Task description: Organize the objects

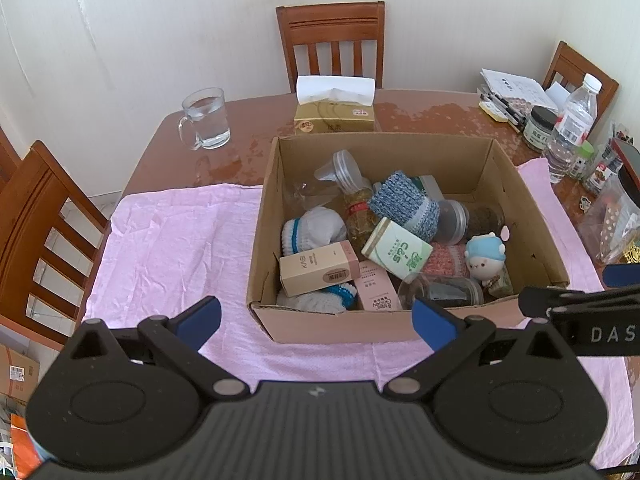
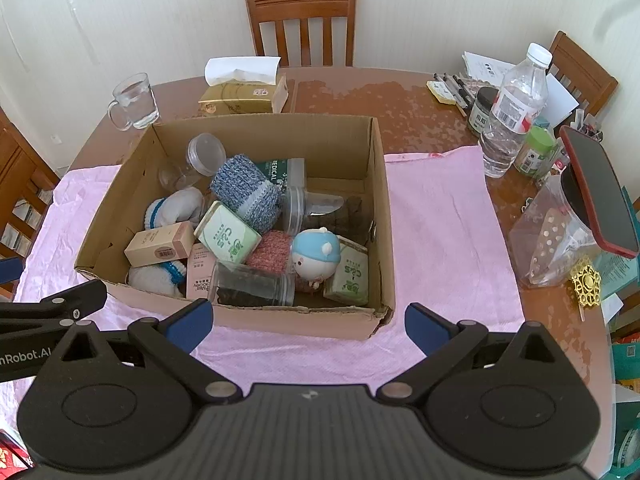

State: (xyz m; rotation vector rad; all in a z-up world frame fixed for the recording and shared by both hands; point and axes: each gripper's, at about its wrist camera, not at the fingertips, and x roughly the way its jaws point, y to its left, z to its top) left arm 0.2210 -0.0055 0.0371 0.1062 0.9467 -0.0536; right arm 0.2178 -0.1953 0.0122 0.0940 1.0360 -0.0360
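An open cardboard box (image 1: 528, 216) (image 2: 380, 200) stands on a pink cloth (image 1: 172, 240) (image 2: 440, 216). It holds several jumbled items: a blue knit sock roll (image 1: 404, 204) (image 2: 244, 192), white socks (image 1: 312, 230), a beige carton (image 1: 316, 268) (image 2: 160, 245), a green-white packet (image 1: 396, 248) (image 2: 226, 232), clear jars (image 1: 444, 292) (image 2: 252, 280) and a blue-capped doll (image 1: 486, 256) (image 2: 316, 254). My left gripper (image 1: 316, 320) is open and empty, in front of the box's near wall. My right gripper (image 2: 308, 326) is open and empty, at the box's near right corner.
A glass mug of water (image 1: 206, 118) (image 2: 134, 100) and a tissue box (image 1: 336, 110) (image 2: 244, 88) stand behind the box. A water bottle (image 2: 512, 108), jars, pens and papers (image 1: 516, 88) crowd the right side. A phone (image 2: 600, 192) stands at right. Wooden chairs (image 1: 332, 44) surround the table.
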